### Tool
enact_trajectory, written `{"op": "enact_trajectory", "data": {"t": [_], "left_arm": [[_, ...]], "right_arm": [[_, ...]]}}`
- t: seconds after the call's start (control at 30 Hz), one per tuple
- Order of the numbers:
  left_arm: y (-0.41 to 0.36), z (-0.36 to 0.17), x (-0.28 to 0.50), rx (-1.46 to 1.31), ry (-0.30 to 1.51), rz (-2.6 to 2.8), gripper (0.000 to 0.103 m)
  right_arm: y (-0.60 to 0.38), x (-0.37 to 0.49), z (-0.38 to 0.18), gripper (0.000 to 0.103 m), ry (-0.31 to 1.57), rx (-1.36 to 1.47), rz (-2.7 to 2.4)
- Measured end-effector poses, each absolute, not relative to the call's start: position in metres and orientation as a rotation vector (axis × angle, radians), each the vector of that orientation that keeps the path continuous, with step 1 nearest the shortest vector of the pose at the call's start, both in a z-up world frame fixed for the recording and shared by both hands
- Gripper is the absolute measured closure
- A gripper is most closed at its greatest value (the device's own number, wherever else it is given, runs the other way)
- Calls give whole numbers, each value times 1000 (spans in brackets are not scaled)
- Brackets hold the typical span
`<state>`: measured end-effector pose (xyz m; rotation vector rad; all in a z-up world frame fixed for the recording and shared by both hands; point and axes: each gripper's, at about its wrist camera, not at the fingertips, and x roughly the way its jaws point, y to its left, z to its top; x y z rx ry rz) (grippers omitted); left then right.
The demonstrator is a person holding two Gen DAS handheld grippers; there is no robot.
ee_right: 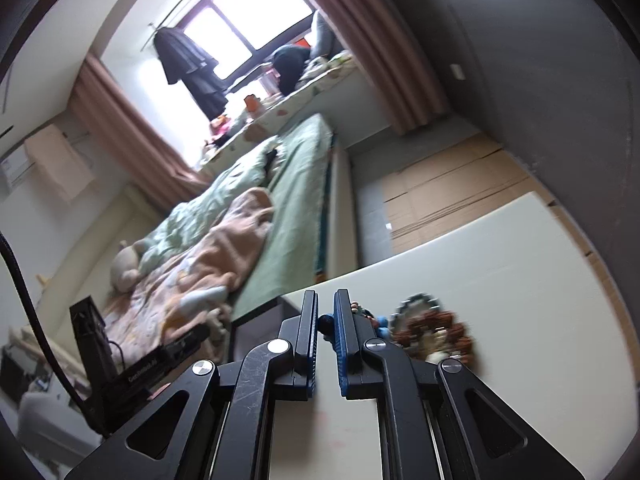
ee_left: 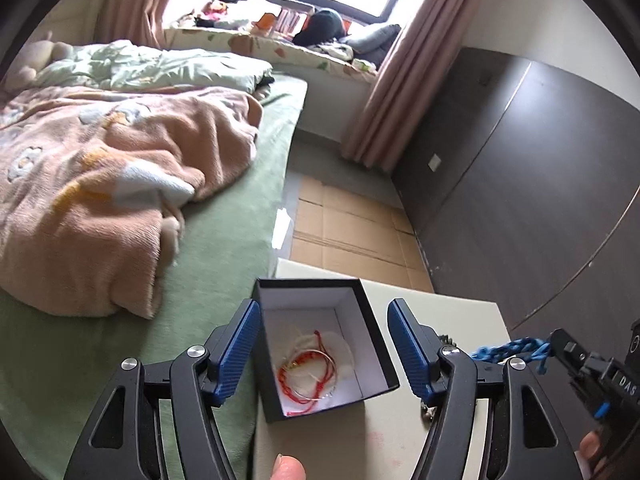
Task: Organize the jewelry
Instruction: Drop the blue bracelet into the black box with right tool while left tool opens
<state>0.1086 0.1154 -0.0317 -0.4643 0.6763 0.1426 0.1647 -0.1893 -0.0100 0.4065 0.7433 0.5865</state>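
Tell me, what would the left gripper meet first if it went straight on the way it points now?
Most likely the open black cardboard box: the open left gripper points down into it, toward the red cord bracelets inside. Depth is unclear.

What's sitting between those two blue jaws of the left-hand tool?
In the left wrist view, the open black box sits between the jaws of the left gripper, untouched. Inside lie red string bracelets and a thin silver bangle.

A: What do the left gripper (ee_left: 324,350) fingers look like?
B: Black angled arms, ribbed blue pads (ee_left: 236,350), round silver screws (ee_left: 197,351) at the joints.
A: And the right gripper (ee_right: 326,320)?
B: Same build; a black cable (ee_right: 24,292) runs at nine o'clock.
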Motion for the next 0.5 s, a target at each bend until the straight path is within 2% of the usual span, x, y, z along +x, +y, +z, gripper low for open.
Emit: {"op": "enact_trajectory", "data": {"t": [0.5], "left_arm": [[138,-35,106,-547,683,203,36]], "right_arm": [[-103,166,-17,94,752,440,789]]}}
